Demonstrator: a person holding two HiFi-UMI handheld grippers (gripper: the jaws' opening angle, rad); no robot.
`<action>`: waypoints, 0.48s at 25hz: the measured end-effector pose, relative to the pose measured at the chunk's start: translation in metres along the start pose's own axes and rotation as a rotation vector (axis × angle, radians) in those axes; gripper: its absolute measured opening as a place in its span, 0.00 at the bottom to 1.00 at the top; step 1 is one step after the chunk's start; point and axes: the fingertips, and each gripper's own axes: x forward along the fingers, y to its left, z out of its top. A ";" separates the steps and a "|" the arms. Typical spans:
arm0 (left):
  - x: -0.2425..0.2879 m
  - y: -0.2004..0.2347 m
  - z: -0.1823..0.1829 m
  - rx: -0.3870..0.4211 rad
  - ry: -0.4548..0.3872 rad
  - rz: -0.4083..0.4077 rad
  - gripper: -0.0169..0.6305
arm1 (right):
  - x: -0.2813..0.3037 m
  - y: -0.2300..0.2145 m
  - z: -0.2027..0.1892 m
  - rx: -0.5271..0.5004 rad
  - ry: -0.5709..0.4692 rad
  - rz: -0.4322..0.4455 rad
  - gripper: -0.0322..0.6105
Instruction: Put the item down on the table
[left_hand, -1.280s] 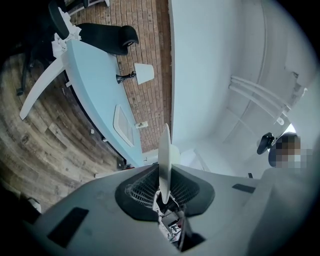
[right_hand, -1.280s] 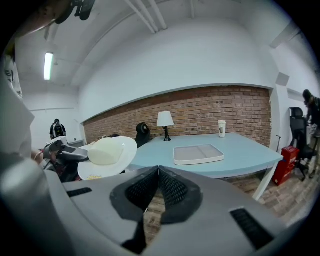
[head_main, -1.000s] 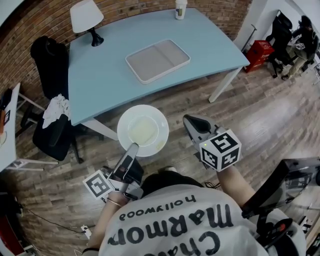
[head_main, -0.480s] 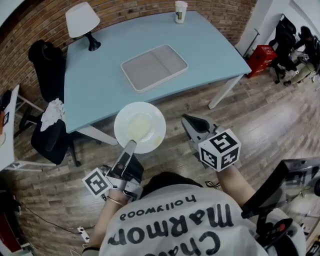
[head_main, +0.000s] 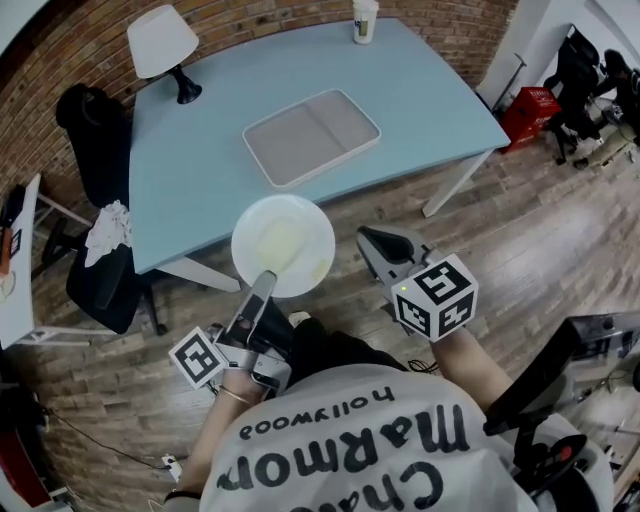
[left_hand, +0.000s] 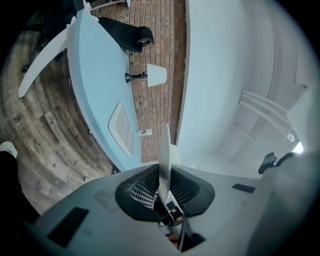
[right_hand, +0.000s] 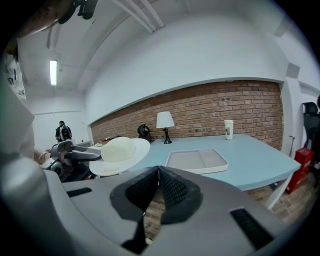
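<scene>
In the head view, the left gripper (head_main: 265, 283) is clamped on the near rim of a white hat (head_main: 283, 245), which hangs over the near edge of the blue table (head_main: 200, 160), partly above the wooden floor. Farther in on the table lie a grey tray (head_main: 312, 135), a lamp (head_main: 162, 40) at the far left and a cup (head_main: 364, 20) at the far edge. The right gripper (head_main: 372, 240) hovers just right of the hat, apart from it. In the left gripper view, the jaws grip the hat's brim (left_hand: 164, 160), seen edge-on between them, with the table (left_hand: 95, 85) beyond. In the right gripper view, the right gripper's (right_hand: 158, 171) jaws are closed together with nothing between them; the hat (right_hand: 120, 150) sits to the left, near the tray (right_hand: 196, 161).
</scene>
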 end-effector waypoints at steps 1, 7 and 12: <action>0.002 0.001 0.003 0.003 0.001 0.005 0.10 | 0.003 -0.001 0.001 0.000 0.002 0.002 0.06; 0.019 0.012 0.023 -0.010 0.028 0.009 0.10 | 0.018 -0.017 0.006 0.014 0.006 -0.028 0.06; 0.035 0.022 0.048 -0.023 0.050 0.020 0.10 | 0.041 -0.030 0.014 0.029 0.007 -0.055 0.06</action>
